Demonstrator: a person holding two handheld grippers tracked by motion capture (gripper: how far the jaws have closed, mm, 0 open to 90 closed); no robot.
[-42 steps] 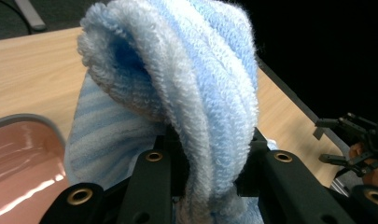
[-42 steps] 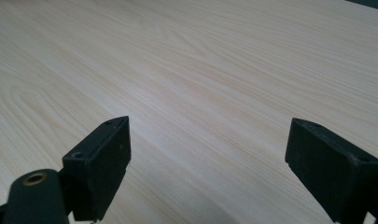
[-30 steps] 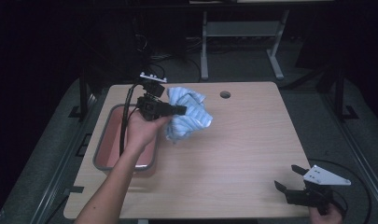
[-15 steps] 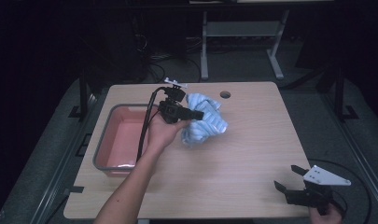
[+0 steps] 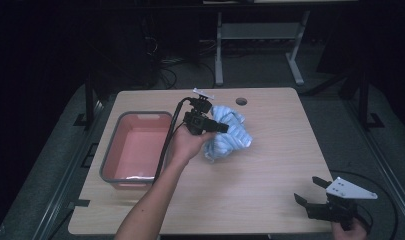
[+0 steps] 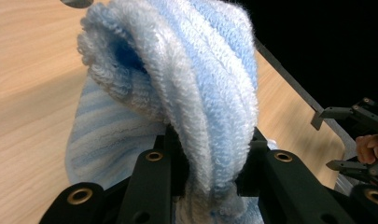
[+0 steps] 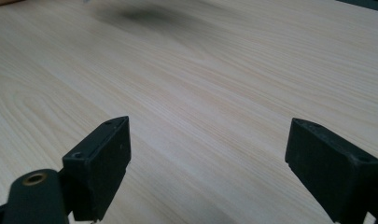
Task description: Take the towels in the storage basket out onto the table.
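A light blue striped towel (image 5: 231,136) hangs bunched over the middle of the wooden table (image 5: 270,170), its lower folds near the tabletop. My left gripper (image 5: 221,128) is shut on it, held out level in the person's left hand. In the left gripper view the terry cloth (image 6: 200,93) is pinched between the two black jaws and rises in a thick fold above them. My right gripper (image 5: 309,191) rests open at the table's front right corner; in the right gripper view my right gripper (image 7: 207,156) has only bare wood between its widely parted jaws.
A pink tub with a grey rim (image 5: 110,155) stands on the left part of the table, with something pale at its near end. A round cable hole (image 5: 241,101) sits near the far edge. A white stand (image 5: 255,35) is behind the table on the dark floor.
My left gripper has carried the towel to the right, away from the pink tub, and lower toward the table's middle. The right gripper has stayed put.
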